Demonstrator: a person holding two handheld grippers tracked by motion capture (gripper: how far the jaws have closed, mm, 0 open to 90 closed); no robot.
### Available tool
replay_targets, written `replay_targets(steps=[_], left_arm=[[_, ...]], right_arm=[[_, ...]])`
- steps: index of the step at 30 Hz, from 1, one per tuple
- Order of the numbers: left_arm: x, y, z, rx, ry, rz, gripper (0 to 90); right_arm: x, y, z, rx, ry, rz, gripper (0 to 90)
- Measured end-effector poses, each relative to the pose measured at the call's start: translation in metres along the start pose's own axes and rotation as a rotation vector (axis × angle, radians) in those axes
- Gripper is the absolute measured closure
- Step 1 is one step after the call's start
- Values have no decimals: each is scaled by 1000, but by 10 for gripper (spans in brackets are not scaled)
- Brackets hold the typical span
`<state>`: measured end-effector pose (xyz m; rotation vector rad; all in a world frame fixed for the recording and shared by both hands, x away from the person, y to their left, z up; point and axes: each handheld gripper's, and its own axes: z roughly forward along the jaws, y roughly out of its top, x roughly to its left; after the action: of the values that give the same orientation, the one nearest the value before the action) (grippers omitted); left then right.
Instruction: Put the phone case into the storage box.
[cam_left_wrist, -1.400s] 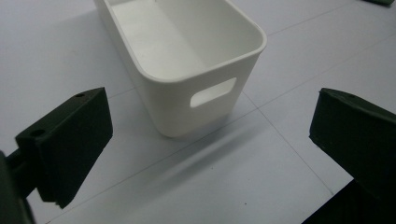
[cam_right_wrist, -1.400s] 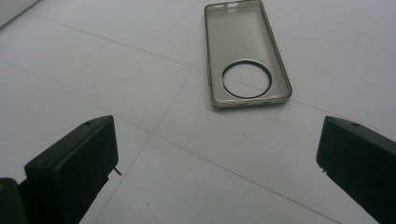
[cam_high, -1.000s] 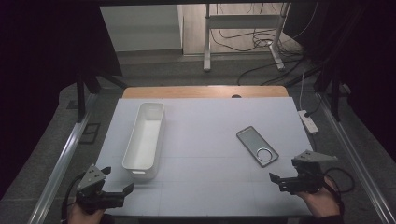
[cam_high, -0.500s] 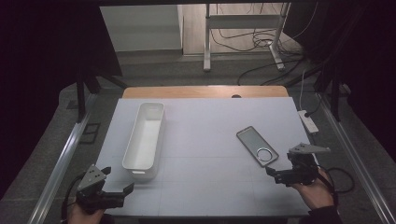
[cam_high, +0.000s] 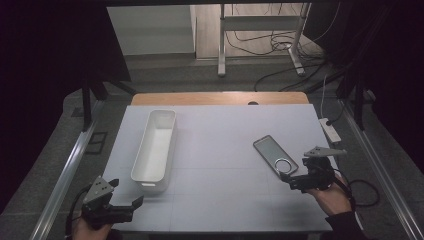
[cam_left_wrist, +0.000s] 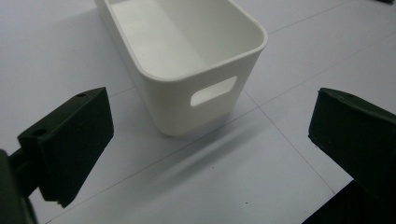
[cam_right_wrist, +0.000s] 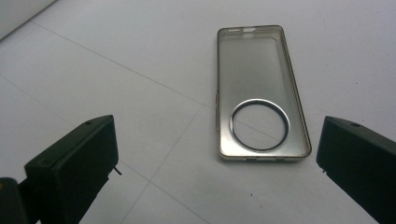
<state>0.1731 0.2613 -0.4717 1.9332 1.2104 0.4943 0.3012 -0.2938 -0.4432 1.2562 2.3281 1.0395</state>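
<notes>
Two black jaws of the left gripper (cam_left_wrist: 210, 154) are standing wide apart, rising from the bottom corners of the left gripper view, with nothing lying between them but bare white table (cam_left_wrist: 224, 186). Just ahead of the gap, a white bin (cam_left_wrist: 187, 60) is sitting upright on the table, its short end wall facing the claw and stretching away from it. An oblong handle cutout (cam_left_wrist: 213, 91) is showing in that near wall, slightly toward the right-hand jaw. The bin's interior is showing empty as far as it can be seen. Thin grid lines are crossing the tabletop below and beside the bin, which is casting a soft shadow toward the claw.
</notes>
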Motion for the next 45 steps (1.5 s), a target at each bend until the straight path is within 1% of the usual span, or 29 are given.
replay_targets(steps=[2, 5, 9, 14, 17, 21, 25, 28, 37, 41, 45], left_arm=[[0, 0, 0, 1, -1, 0, 9], [0, 0, 0, 1, -1, 1, 9], [0, 0, 0, 2, -2, 5, 9], [0, 0, 0, 3, -3, 6, 9], [0, 0, 0, 3, -3, 7, 9], [0, 0, 0, 4, -3, 7, 9], [-1, 0, 0, 4, -2, 8, 10], [-1, 0, 0, 4, -2, 9, 10], [-1, 0, 1, 7, -2, 10, 11], [-1, 0, 1, 7, -1, 12, 11], [-1, 1, 1, 8, -2, 12, 11]], right_arm=[[-1, 2, 3, 6, 7, 3, 0], [-2, 4, 6, 17, 26, 24, 0], [-3, 7, 10, 30, 30, 24, 0], [-5, 11, 13, 20, 9, 4, 0], [-7, 14, 16, 28, 2, 6, 0], [-11, 17, 20, 34, -12, -6, 0], [-13, 21, 25, 42, -24, -2, 0], [-15, 24, 28, 46, -23, -1, 0], [-20, 32, 39, 74, -26, -2, 0], [-22, 36, 43, 89, -38, -15, 0], [-25, 40, 49, 103, -55, -14, 0]])
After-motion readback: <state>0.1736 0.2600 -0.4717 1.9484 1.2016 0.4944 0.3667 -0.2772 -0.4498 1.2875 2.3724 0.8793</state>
